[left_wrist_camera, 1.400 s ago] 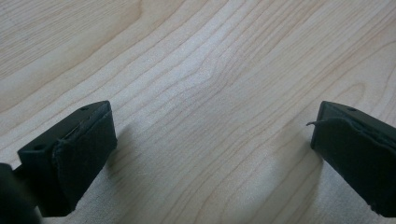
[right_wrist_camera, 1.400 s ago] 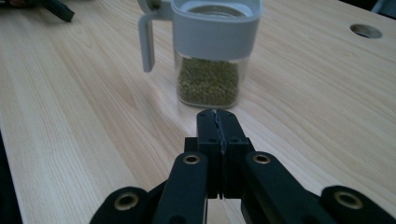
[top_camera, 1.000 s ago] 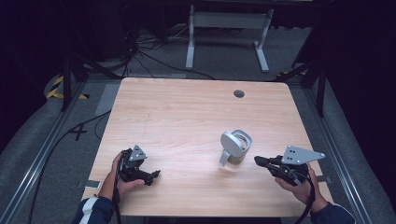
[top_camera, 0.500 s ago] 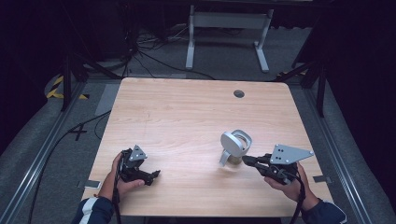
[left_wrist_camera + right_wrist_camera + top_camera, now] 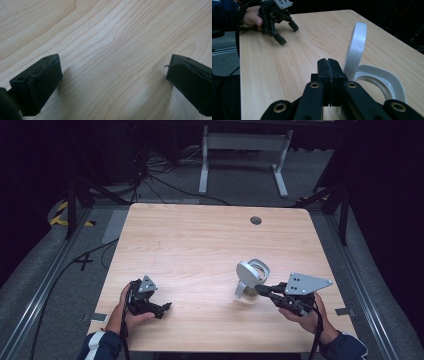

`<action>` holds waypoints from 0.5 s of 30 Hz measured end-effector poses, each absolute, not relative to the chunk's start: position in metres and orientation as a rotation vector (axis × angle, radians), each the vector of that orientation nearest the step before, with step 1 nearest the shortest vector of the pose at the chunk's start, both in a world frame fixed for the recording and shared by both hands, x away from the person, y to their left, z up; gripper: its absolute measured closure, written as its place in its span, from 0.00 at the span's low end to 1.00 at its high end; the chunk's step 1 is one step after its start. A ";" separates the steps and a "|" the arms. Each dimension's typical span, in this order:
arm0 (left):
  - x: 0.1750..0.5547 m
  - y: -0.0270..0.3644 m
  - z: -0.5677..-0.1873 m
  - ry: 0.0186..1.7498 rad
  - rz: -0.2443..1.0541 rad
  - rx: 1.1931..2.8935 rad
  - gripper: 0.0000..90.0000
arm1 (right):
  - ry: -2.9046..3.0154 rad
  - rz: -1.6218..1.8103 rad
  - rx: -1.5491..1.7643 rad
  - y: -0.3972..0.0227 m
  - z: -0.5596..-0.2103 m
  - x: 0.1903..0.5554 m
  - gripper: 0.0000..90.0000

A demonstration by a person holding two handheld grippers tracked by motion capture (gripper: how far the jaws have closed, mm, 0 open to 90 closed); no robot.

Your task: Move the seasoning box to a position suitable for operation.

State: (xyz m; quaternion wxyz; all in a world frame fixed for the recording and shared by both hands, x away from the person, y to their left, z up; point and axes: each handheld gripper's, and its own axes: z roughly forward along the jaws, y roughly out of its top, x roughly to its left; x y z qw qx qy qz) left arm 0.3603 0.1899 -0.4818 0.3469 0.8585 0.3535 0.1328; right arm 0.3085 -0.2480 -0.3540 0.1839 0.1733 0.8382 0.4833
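**Closed Claw Beside an Open Lid**

On the right side of the wooden table (image 5: 200, 245), near the person's edge, sat a small see-through jar (image 5: 248, 292) with a white flip lid (image 5: 246, 272). The lid stood up, open and almost straight. Its white rim ring (image 5: 384, 75) lay around the mouth of the jar.

The right gripper (image 5: 265, 290) was held low, just beside the jar. In the right gripper view its two black jaws were pressed flat together, with nothing between them. Their tips were just beside the standing lid, on its left in that view. It could not be told whether they touched it.

The left gripper (image 5: 161, 308) rested on the near left part of the table, well apart from the jar. In the left gripper view its jaws stood wide apart over bare wood and held nothing.

A few things could have gone wrong from there. The jar looked light, and nothing was holding it down. A push on the tall lid could have tipped the jar over or made it slide away toward the left. The lid also stood thin and high, so a poke from the closed jaws could have slipped off its smooth side. The left gripper was too far off to steady the jar. A hard push could have snapped the lid shut crooked.
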 end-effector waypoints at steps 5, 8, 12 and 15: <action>0.360 0.190 -0.482 0.918 0.345 2.227 0.01 | 2.359 1.354 0.484 -0.245 -0.353 0.312 1.00; 0.360 0.190 -0.482 0.917 0.345 2.227 0.01 | 2.356 1.351 0.482 -0.245 -0.353 0.312 1.00; 0.360 0.190 -0.482 0.919 0.342 2.225 0.00 | 2.356 1.347 0.493 -0.246 -0.353 0.315 1.00; 0.360 0.190 -0.482 0.917 0.345 2.227 0.00 | 2.350 1.343 0.497 -0.247 -0.352 0.316 1.00</action>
